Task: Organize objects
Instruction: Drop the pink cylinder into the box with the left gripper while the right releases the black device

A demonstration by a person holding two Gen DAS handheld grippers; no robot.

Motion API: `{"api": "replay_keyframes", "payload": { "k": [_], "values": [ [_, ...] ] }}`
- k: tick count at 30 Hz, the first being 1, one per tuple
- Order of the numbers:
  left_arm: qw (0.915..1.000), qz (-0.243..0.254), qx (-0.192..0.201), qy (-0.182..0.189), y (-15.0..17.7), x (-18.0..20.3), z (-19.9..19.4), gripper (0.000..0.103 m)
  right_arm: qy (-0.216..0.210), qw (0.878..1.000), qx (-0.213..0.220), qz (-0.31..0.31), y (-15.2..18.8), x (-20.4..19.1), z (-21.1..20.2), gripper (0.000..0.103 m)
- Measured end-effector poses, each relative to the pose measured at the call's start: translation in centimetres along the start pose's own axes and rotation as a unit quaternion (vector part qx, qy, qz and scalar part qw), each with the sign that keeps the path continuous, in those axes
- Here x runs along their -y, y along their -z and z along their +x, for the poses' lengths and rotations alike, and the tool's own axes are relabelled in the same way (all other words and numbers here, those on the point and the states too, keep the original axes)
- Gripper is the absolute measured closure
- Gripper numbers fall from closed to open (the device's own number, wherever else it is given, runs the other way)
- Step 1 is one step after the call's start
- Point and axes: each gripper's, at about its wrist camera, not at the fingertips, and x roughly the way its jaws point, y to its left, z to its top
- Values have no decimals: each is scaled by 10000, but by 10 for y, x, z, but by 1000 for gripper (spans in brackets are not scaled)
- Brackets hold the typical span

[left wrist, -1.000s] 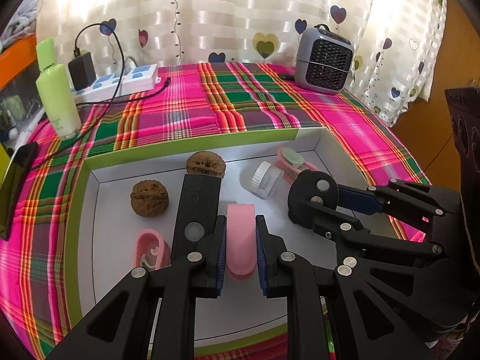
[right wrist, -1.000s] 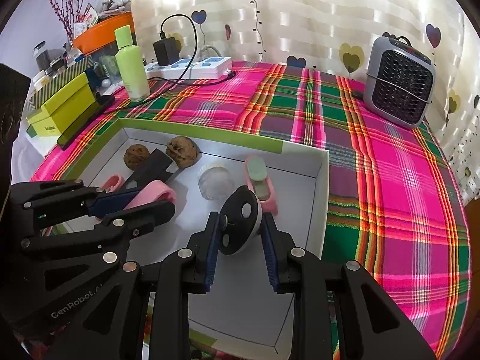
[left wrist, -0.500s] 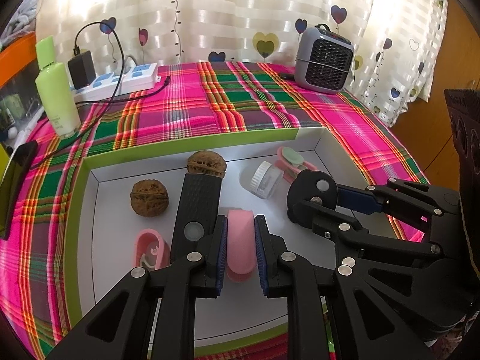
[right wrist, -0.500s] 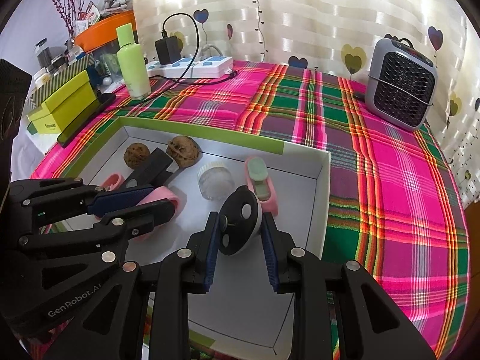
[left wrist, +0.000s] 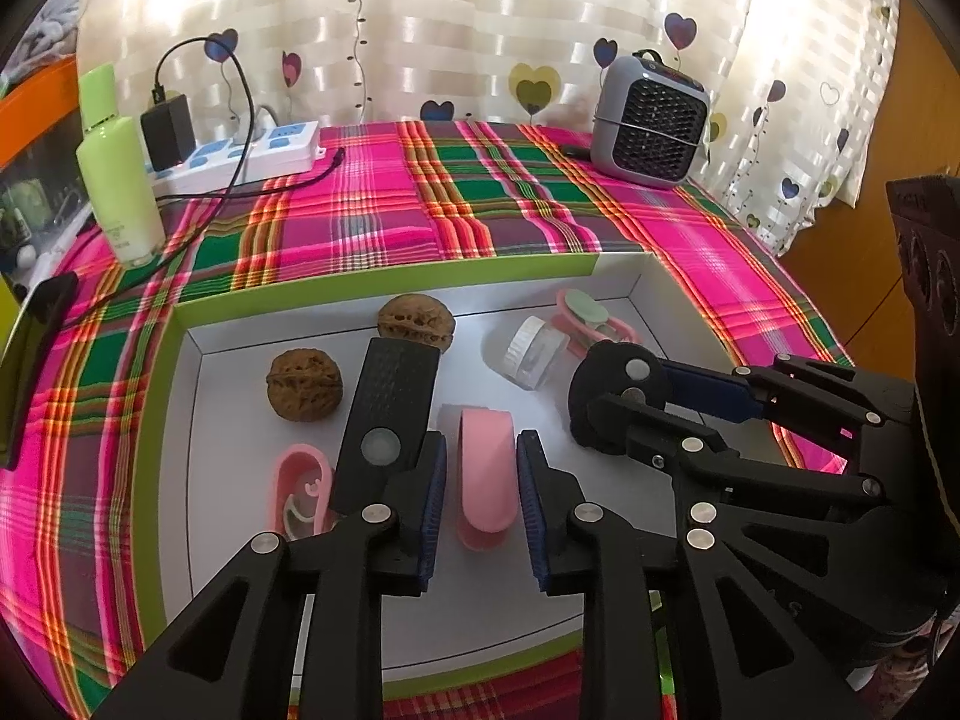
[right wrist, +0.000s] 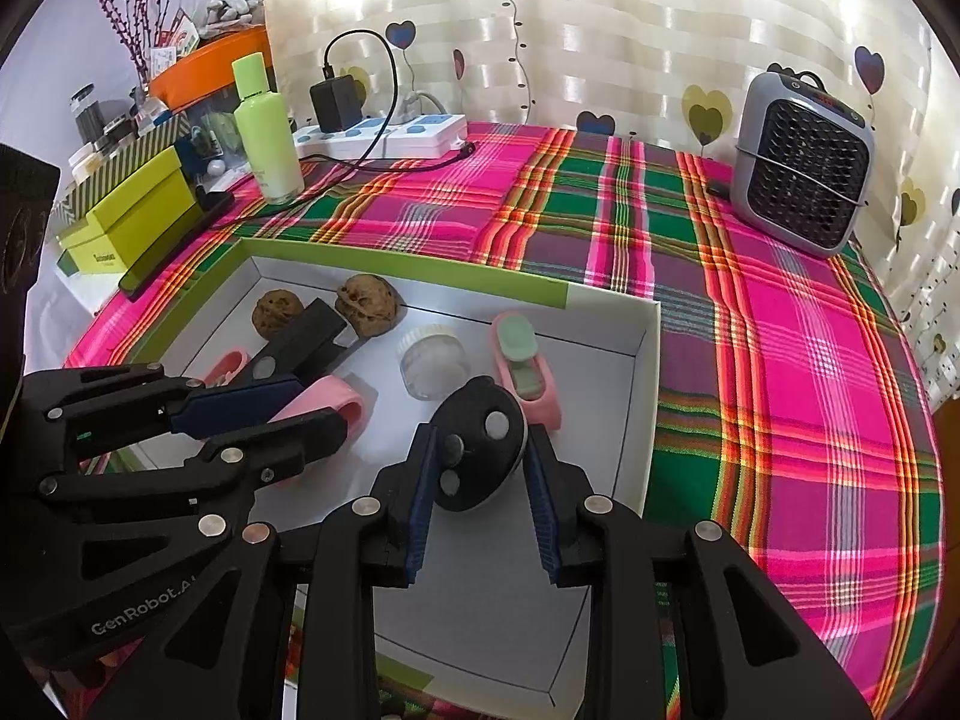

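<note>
Now the left tongs [left wrist: 480,483] have just been opening: their pads stand spread, clear of the pink clip [left wrist: 486,471] that lies between them on the box [left wrist: 384,285] floor. The right tongs [right wrist: 480,483] have also eased apart around the black disc [right wrist: 477,450], which rests between the pads, seemingly released. Both pieces look delivered. Farther back lie two walnuts [left wrist: 305,383], a small jar [left wrist: 534,351] and another pink clip [right wrist: 525,369].

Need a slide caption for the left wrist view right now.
Left gripper opening around pink clip in the white tray, walnuts behind.
</note>
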Motion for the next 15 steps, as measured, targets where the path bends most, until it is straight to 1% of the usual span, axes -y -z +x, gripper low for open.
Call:
{"api": "replay_keyframes", "payload": {
  "k": [7,12,15],
  "values": [
    [10000,-25,12,20,1,-2,-4,79,17,10000,59,71,-1,3,-3,65],
    [9999,39,98,7,4,0,-14,74,23,9998,88,148,0,5,-8,64],
    [9999,50,161,-36,6,1,-21,73,-1,9996,139,227,2,5,-13,64]
  ]
}}
